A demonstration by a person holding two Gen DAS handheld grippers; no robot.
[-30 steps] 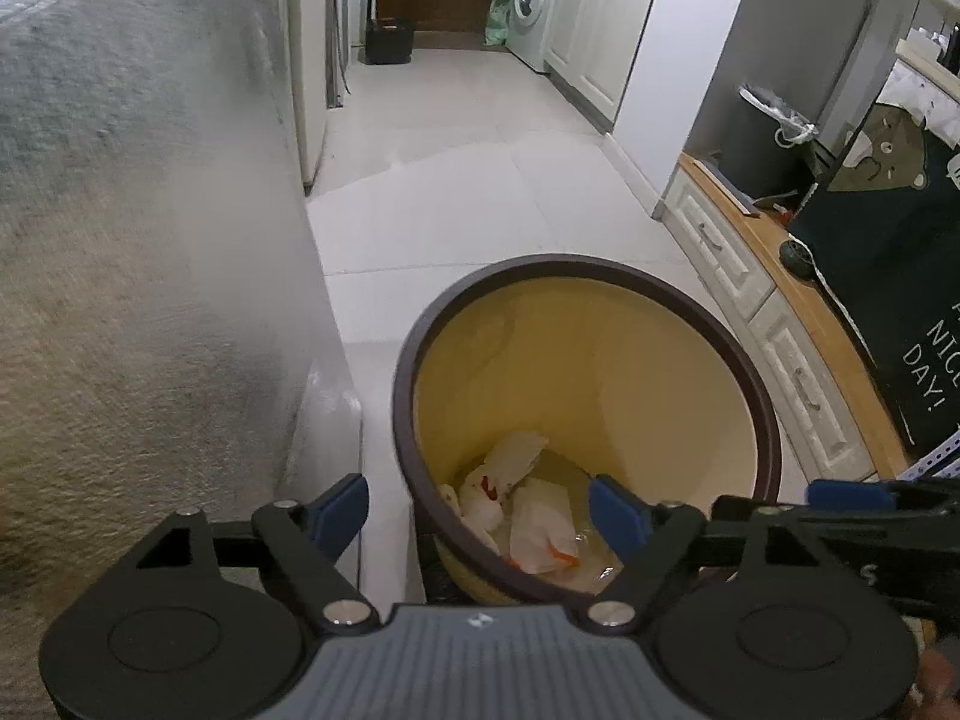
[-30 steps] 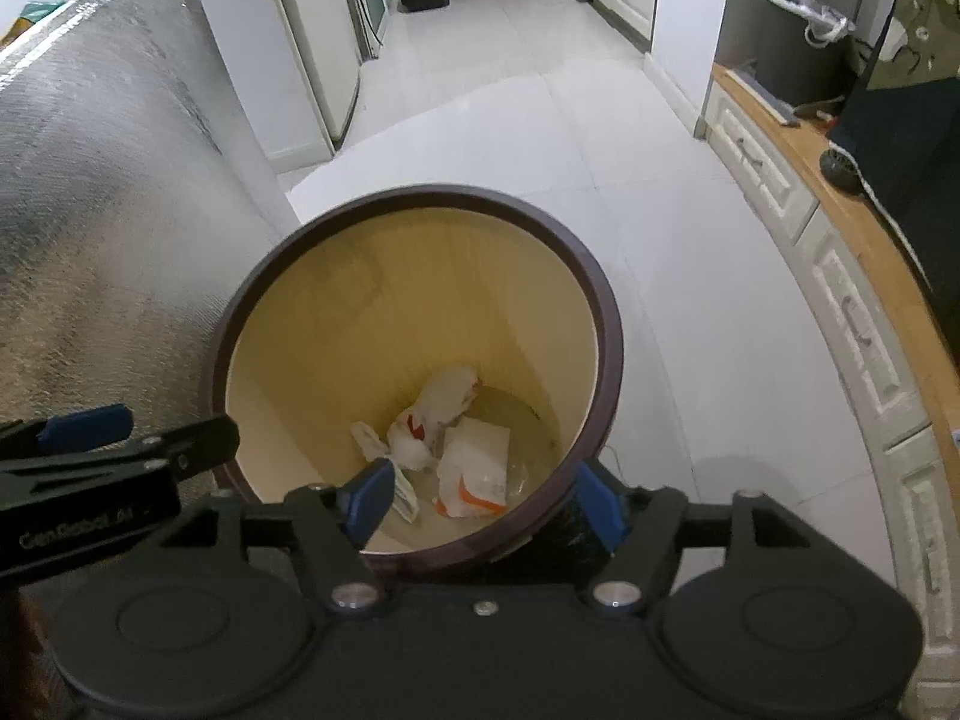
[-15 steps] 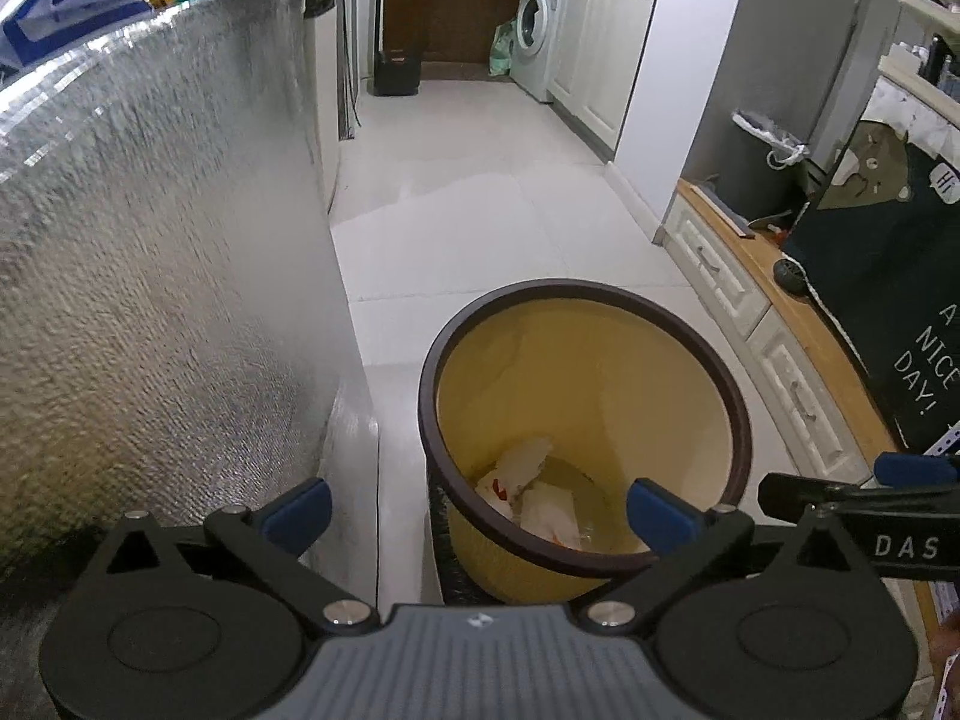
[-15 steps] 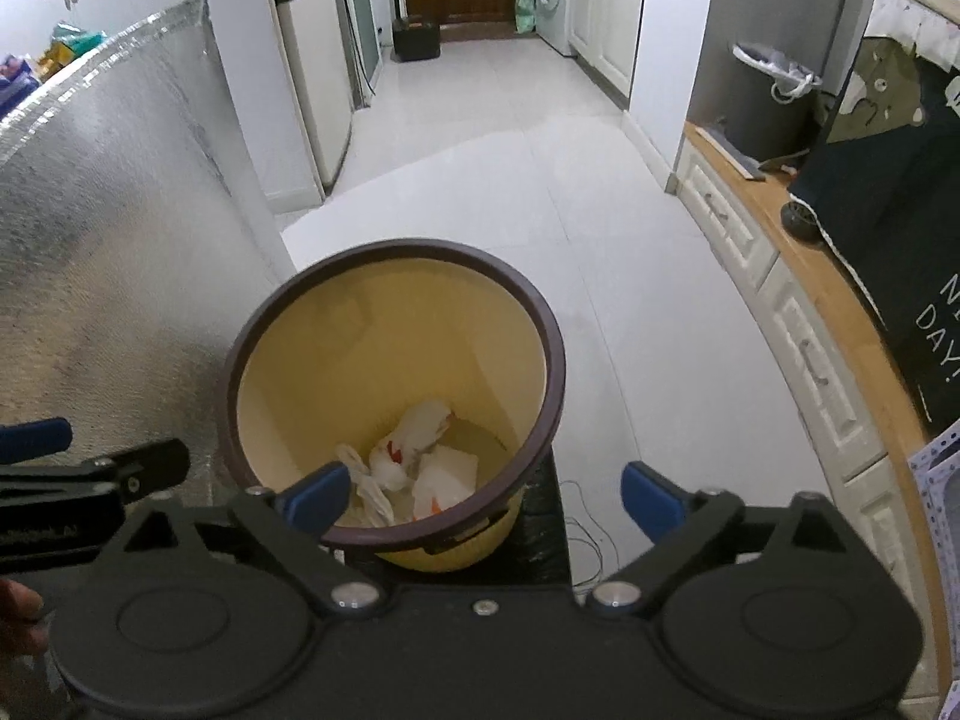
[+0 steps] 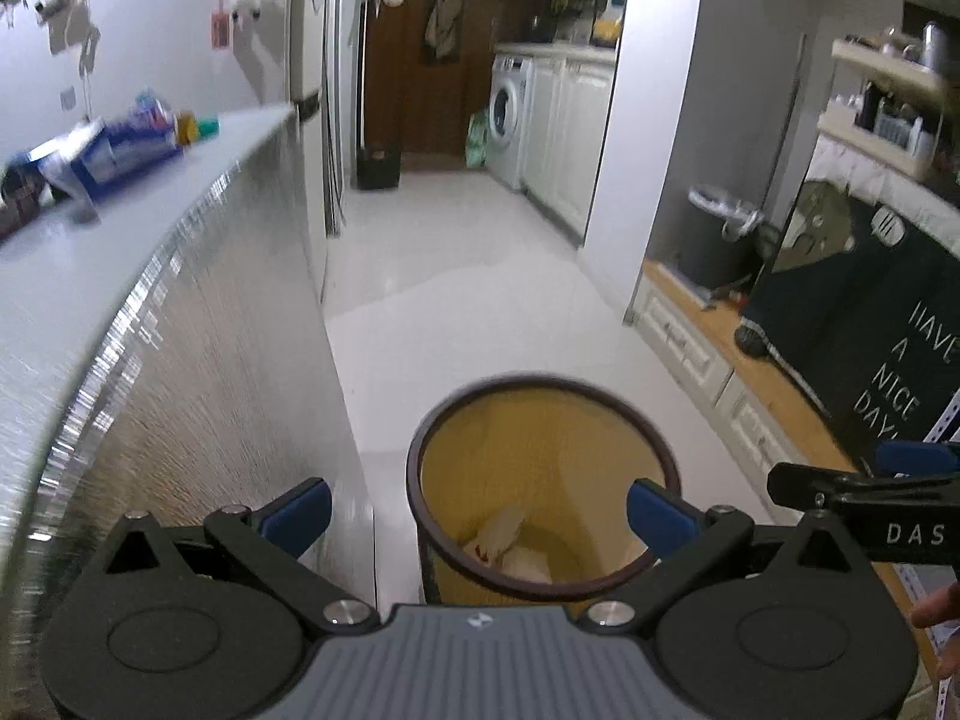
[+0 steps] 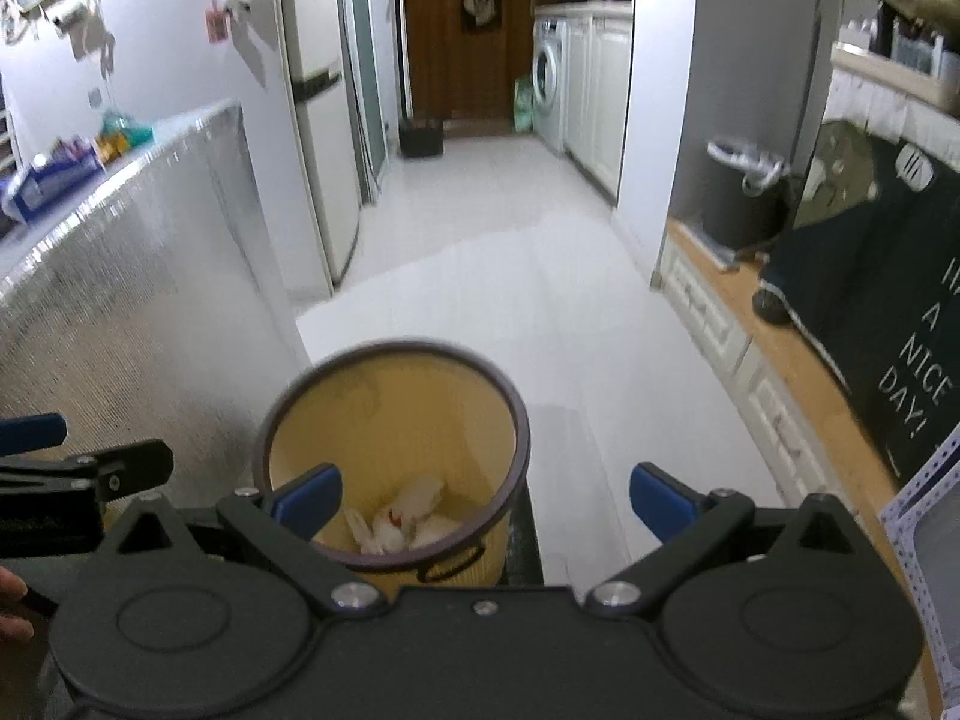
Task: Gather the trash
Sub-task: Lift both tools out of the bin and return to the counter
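Both of your tools are empty and spread wide. The left gripper [image 5: 477, 510] has just been opening, and nothing sits between its blue pads; in its view the yellow bin [image 5: 543, 483] shows through the gap, lower centre of the frame. The right gripper [image 6: 486, 498] has likewise just been opening, with nothing between its pads, and its left pad overlaps the bin's near rim in the picture only.

The collected trash [image 6: 399, 516], white crumpled wrappers with a red mark, lies at the bottom of the bin, low in both frames. In the right wrist view the bin sits left of centre, so it lies between your two tools, slightly nearer the left one.

What matters next is the silver-covered counter [image 5: 180, 324] filling the left half of each frame. Blurred packets [image 5: 114, 150] lie on its top, upper left, far end. Judging by that, any remaining litter lies up and to the left of both tools, and your left hand has the shorter reach.
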